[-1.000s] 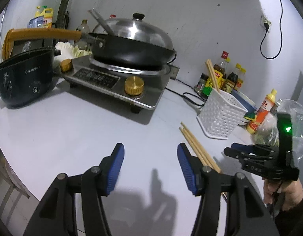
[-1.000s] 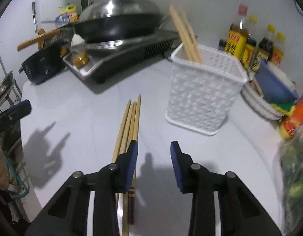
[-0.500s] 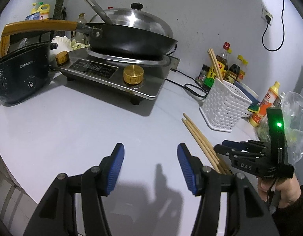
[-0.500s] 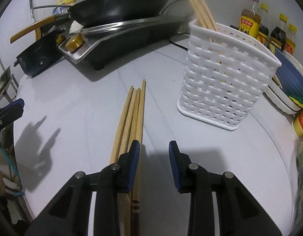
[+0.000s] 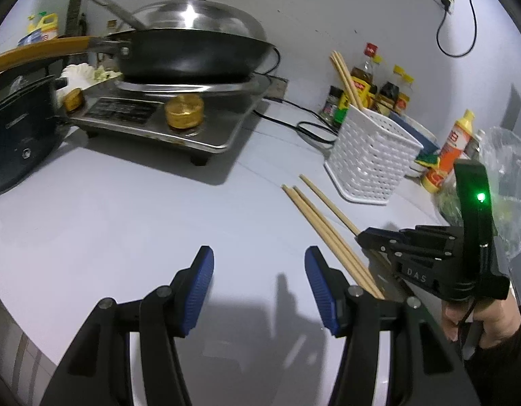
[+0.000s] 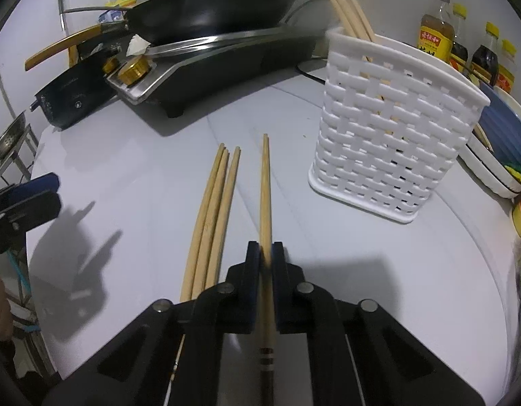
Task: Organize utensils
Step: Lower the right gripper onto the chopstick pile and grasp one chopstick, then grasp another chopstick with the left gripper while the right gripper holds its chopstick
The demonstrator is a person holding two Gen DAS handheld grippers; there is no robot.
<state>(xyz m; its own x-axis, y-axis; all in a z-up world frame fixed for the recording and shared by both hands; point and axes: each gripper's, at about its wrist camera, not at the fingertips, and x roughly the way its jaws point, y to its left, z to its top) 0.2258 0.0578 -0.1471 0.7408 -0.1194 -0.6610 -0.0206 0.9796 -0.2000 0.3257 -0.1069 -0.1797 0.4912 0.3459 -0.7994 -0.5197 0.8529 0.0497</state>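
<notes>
White tabletop [image 5: 125,209] lies bare ahead; right gripper [image 6: 266,252] fingers clamp one chopstick [image 6: 265,186], left gripper [image 5: 258,280] fingers apart.

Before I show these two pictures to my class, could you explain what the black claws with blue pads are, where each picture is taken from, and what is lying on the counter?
No robot here: a person holds a two-finger gripper in each hand, and a fisheye camera on each gripper looks along its fingers. One picture is from the left gripper, open over the white counter with nothing between its pads. The other is from the right gripper, shut on one chopstick. Beside it lie three loose chopsticks. Ahead stands a white utensil basket already holding chopsticks, likely where the gripped one goes. Behind are a lidded wok on a cooktop, and sauce bottles.
</notes>
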